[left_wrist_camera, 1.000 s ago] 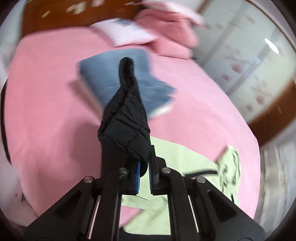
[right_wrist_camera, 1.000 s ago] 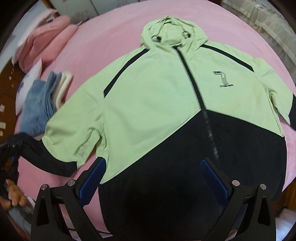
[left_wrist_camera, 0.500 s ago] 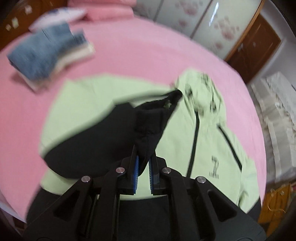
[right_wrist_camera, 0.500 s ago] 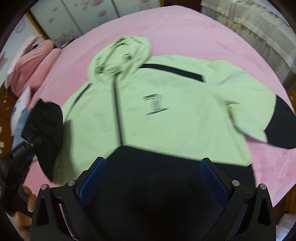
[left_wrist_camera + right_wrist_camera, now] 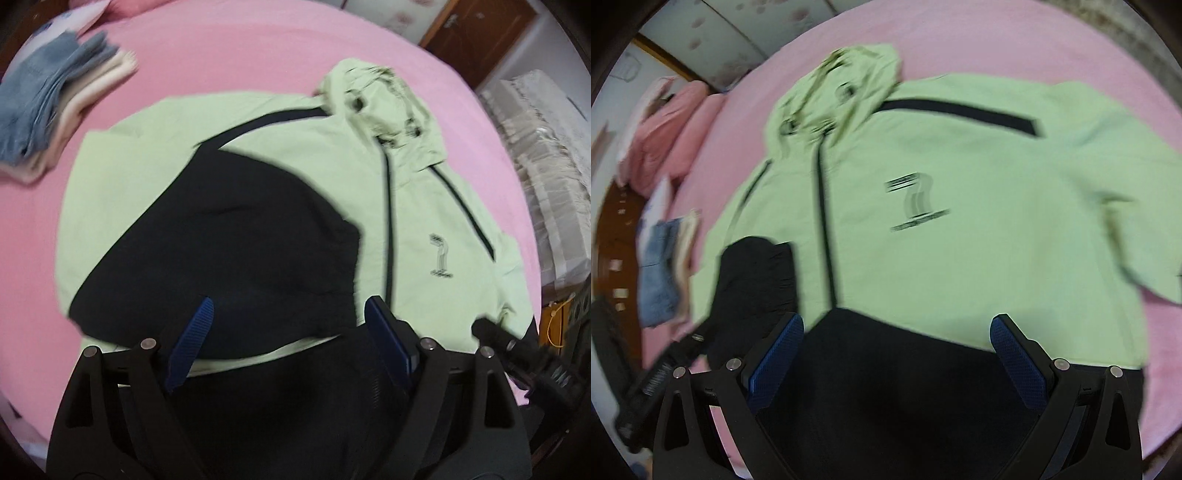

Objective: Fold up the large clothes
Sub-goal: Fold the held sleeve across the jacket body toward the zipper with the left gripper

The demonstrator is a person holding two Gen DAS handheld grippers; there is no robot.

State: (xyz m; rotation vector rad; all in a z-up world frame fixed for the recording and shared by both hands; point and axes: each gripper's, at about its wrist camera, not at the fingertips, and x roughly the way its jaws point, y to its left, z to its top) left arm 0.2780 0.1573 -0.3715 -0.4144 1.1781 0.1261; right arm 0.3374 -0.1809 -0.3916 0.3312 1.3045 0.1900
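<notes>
The green-and-black hooded jacket (image 5: pixel 960 221) lies flat on the pink bed (image 5: pixel 258 48), its unfolded sleeve (image 5: pixel 1126 221) stretching rightward nearest the right hand-held gripper (image 5: pixel 897 354), which gapes empty like the left hand-held gripper (image 5: pixel 291 343).

Jacket (image 5: pixel 303 155) prob. smooth matt synthetic cloth; tongs' pads (image 5: pixel 190 341) ribbed rubber.
</notes>
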